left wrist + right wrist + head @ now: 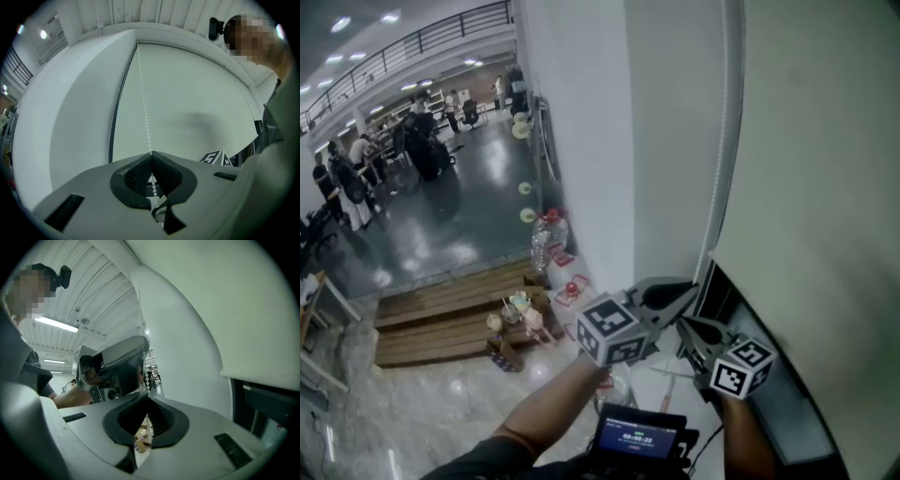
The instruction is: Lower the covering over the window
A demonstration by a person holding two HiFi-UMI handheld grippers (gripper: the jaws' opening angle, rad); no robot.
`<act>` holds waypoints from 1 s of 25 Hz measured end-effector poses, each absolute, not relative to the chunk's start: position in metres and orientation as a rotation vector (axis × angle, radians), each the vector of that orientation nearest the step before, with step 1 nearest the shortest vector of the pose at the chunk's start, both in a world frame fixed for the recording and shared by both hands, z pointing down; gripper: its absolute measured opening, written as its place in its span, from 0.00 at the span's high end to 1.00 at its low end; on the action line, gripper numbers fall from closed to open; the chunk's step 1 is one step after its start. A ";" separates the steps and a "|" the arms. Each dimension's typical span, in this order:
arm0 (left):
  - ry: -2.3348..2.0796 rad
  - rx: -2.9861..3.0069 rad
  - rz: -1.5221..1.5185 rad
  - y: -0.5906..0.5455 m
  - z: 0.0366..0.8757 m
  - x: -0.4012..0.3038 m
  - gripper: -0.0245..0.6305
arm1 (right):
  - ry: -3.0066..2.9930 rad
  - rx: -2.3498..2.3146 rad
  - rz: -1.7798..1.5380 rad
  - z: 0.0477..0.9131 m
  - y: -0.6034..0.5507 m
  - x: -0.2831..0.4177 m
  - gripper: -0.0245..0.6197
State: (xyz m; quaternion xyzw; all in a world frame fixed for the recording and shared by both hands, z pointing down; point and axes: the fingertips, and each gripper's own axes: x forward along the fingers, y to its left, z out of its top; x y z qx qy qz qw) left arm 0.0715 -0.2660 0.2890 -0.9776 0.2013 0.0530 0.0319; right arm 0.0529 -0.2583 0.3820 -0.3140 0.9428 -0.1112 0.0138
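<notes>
**Covering.** The covering is a pale roller blind (825,169). It hangs over most of the window. Its bottom rail (262,373) stops short of the sill, and a dark strip of window (267,413) shows uncovered below it. On this evidence the lowering is well advanced but not complete.

**Drive.** The bead chain (145,112) hangs along the blind's left edge, just beside the white wall (581,141).

**Left tool** (151,154). The jaws are pressed together on the bead chain. The chain enters at the tips and passes down between the textured pads. This probably lets a bead seat against the pads, so the chain cannot slip under load.

**Right tool** (144,397). The jaws are pressed together. Beads run down into the closed tips, so this tool appears to pinch the same chain. In the head view it sits just below the left tool.

**Orientation.** Both tools point roughly level, across the vertical chain. This squares the pads to the beads.

**Next move.** A downward pull on the chain should be what drives the blind. Pulling the wrong strand would raise the blind, so the direction of the bottom rail should be confirmed.
</notes>
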 end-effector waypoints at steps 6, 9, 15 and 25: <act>0.645 -3.030 0.135 -0.263 0.313 0.072 0.96 | 2.942 -1.008 -0.400 0.401 -0.253 0.055 0.95; 0.652 -3.033 0.142 -0.263 0.319 0.069 0.96 | 2.940 -1.014 -0.413 0.404 -0.253 0.053 0.95; 0.668 -3.029 0.127 -0.257 0.323 0.069 0.96 | 2.940 -1.011 -0.420 0.407 -0.247 0.053 0.95; 0.689 -3.068 0.088 -0.259 0.347 0.074 0.96 | 2.960 -1.029 -0.478 0.431 -0.249 0.059 0.95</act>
